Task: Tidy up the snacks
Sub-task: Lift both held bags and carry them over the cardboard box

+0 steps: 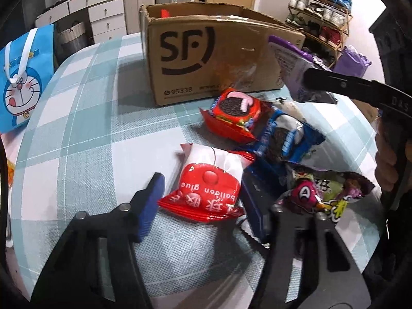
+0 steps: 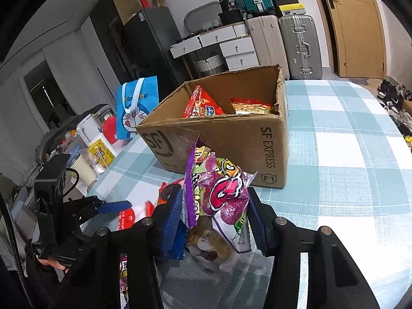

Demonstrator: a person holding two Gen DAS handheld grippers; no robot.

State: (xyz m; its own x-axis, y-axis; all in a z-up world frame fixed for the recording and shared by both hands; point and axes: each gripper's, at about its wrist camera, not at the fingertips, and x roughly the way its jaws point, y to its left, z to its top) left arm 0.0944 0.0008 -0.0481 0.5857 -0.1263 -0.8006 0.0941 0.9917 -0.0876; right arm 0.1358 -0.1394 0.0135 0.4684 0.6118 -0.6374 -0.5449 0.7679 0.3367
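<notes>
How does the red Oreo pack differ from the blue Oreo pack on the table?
The red Oreo pack is red with a pink swirl beside its printed cookie; the blue Oreo pack is blue and white. The red one lies nearer the cardboard box, the blue one nearer the purple snack bag. The red one looks smoother, the blue one more crumpled. Both lie on the checked tablecloth, touching, and no hand-held gripper holds either.
</notes>
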